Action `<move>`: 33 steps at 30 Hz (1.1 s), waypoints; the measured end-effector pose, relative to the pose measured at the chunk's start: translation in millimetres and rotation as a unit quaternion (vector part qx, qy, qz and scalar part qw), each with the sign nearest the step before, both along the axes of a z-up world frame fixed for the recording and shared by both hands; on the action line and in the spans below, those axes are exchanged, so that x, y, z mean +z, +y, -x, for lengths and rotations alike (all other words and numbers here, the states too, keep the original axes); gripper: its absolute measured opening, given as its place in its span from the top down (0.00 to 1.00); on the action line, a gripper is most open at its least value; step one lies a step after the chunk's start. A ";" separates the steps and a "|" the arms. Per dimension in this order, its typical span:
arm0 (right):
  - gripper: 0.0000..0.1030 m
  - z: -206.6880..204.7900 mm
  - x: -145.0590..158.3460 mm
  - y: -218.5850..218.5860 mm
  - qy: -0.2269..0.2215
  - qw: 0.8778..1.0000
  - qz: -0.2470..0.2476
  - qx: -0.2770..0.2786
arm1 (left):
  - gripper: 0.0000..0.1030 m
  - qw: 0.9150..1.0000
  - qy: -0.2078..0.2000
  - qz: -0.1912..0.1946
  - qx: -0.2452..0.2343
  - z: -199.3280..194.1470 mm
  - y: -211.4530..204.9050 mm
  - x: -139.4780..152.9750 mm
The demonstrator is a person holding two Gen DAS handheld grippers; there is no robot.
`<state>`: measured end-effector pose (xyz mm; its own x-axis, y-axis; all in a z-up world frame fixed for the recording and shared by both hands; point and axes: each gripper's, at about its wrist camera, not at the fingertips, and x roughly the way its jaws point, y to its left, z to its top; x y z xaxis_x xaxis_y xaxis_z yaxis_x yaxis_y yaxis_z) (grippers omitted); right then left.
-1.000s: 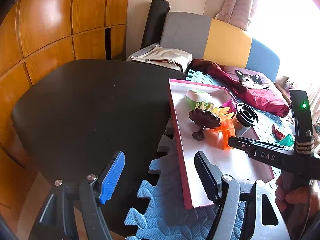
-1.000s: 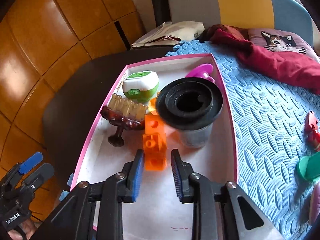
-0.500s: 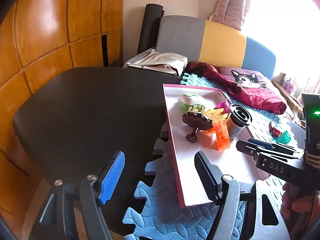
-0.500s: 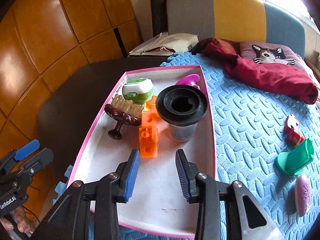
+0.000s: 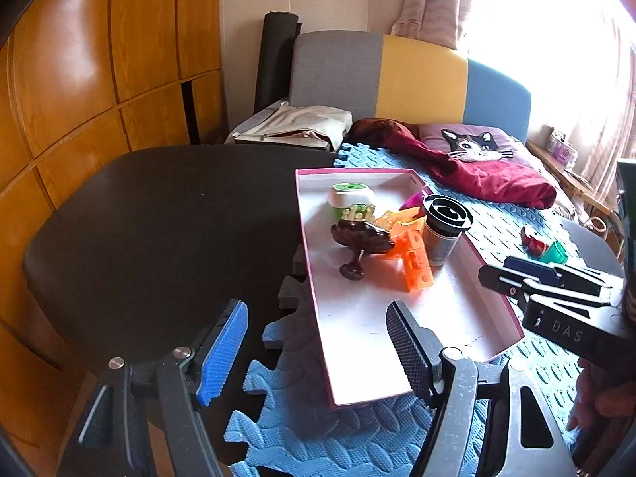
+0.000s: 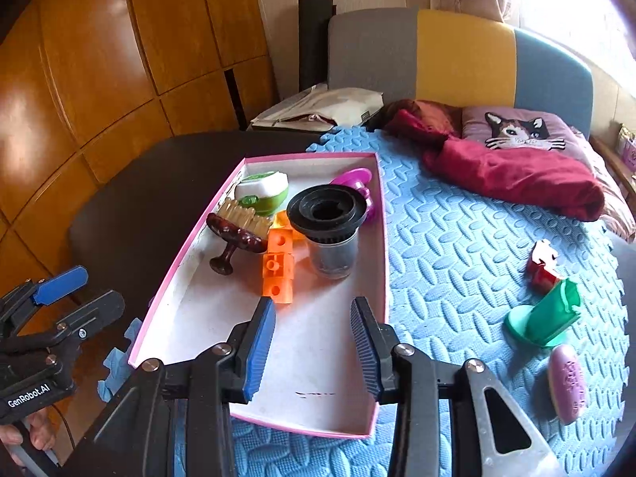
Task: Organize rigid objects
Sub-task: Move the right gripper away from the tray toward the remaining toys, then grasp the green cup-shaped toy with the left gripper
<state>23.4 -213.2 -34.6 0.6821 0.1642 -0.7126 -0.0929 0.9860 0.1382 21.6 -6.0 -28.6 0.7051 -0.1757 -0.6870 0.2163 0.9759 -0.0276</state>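
Observation:
A pink-rimmed tray point(image 6: 377, 246) point(image 5: 308, 262) lies on the blue foam mat. In it lie an orange block toy point(image 6: 278, 268) point(image 5: 413, 266), a black-lidded jar point(image 6: 328, 222) point(image 5: 443, 226), a dark brown brush point(image 6: 238, 230) point(image 5: 359, 238), a green-and-white case point(image 6: 262, 189) point(image 5: 349, 196) and a pink piece point(image 6: 353, 179). My right gripper point(image 6: 314, 334) hovers over the tray's near end, jaws opening, nothing between them. My left gripper point(image 5: 318, 342) stands open over the tray's left rim, empty. A green toy point(image 6: 544, 318), a red toy point(image 6: 542, 268) and a pink oval point(image 6: 568, 381) lie on the mat to the right.
The foam mat point(image 6: 457, 246) covers part of a dark round table point(image 5: 159, 218). A red cloth point(image 6: 516, 171) and a cat cushion point(image 6: 520, 131) lie at the back, before a grey, yellow and blue sofa back point(image 6: 457, 55). Wooden panels point(image 5: 99, 59) line the left wall.
The right gripper has let go of the orange block and drawn back and up from it, its jaws wider. The left gripper has also pulled back, so the tray looks farther away.

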 end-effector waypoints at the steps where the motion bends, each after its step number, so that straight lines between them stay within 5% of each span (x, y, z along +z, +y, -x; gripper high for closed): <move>1: 0.62 1.5 2.6 -2.4 -0.004 1.000 0.002 -0.001 | 0.29 1.000 -0.001 -0.002 -0.003 0.3 -2.0 0.4; 16: 0.61 29.6 45.4 -101.0 -0.064 0.992 0.013 -0.110 | 0.29 0.998 -0.002 -0.020 -0.058 6.4 -42.7 4.4; 22: 0.60 46.1 51.2 -182.2 -0.081 0.971 0.002 -0.225 | 0.29 0.996 0.003 -0.019 -0.082 4.7 -59.1 6.1; 28: 0.57 63.3 21.8 -252.5 -0.063 0.946 -0.010 -0.319 | 0.29 0.994 0.012 -0.020 -0.104 0.5 -80.1 5.0; 33: 0.57 74.9 1.7 -292.0 -0.030 0.922 -0.089 -0.375 | 0.29 0.990 0.008 -0.026 -0.138 0.5 -109.5 7.7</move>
<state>-51.6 -505.2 -32.9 0.6894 -0.2588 -0.6766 0.5929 0.7382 0.3217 21.1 -115.5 -20.9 0.6245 -0.3239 -0.7107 0.4748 0.8799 0.0161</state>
